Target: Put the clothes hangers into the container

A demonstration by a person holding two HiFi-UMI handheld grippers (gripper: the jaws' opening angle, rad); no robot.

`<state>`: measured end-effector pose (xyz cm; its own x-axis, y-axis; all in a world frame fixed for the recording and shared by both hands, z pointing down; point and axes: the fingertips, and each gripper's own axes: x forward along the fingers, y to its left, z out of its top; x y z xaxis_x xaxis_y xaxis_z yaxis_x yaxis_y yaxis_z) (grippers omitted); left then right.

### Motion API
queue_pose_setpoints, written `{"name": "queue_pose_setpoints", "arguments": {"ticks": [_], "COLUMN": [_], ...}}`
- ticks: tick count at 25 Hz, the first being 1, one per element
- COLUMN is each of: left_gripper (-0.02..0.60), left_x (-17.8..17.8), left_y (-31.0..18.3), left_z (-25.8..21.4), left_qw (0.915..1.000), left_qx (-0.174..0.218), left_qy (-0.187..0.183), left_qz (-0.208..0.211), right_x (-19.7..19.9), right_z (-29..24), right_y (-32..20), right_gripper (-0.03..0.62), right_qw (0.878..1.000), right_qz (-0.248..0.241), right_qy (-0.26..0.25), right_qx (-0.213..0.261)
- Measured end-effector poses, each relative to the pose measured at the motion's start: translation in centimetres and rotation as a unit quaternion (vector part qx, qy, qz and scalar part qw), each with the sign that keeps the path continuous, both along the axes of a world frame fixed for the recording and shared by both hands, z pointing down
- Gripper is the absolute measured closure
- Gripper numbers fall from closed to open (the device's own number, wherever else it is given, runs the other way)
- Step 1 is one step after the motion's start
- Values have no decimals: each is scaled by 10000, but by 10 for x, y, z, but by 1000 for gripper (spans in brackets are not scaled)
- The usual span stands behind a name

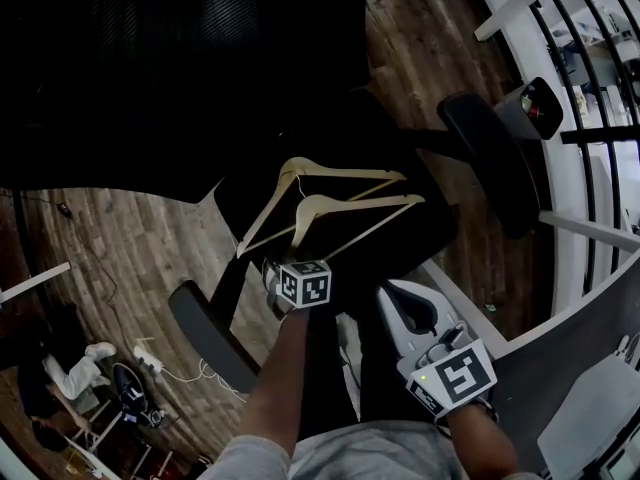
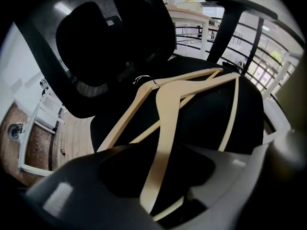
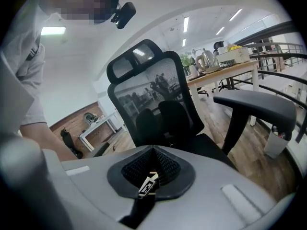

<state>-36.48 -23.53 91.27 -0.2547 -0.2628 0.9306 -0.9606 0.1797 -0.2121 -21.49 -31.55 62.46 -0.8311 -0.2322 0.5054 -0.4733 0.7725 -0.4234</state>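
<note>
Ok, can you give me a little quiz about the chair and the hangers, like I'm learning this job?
1. How many wooden hangers lie on the chair seat?
2. True or false: the right tool is gripping a hanger.
3. What runs between the jaws of the left tool? A) a hanger's arm B) a sock C) nothing

Key
1. Two.
2. False: its jaws are together, with nothing in them.
3. A.
</note>
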Motion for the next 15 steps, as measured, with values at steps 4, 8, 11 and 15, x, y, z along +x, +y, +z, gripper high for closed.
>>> {"name": "queue_pose_setpoints", "arguments": {"ticks": [4, 8, 11, 15], "left_gripper": [367, 360, 364, 376], "left_x": [14, 15, 16, 19], "left_y": [5, 5, 3, 1], "left_z": [5, 13, 19, 24], "left_qw": [9999, 9995, 9984, 9974], "left_qx": [-117, -272, -419, -416], "left_qy": [-21, 74, 226, 147], "left_qz": [31, 148, 304, 568], "right_x": [-3, -6, -5, -2], "right_z": [3, 2, 3, 8], "right_y": [0, 0, 2, 5], "right_gripper": [595, 595, 595, 595], "right_qw": [10000, 10000, 10000, 9999], "right_qz": [21, 29, 16, 14], "right_qy": [14, 14, 55, 92], "right_qx": [-33, -41, -47, -73]}}
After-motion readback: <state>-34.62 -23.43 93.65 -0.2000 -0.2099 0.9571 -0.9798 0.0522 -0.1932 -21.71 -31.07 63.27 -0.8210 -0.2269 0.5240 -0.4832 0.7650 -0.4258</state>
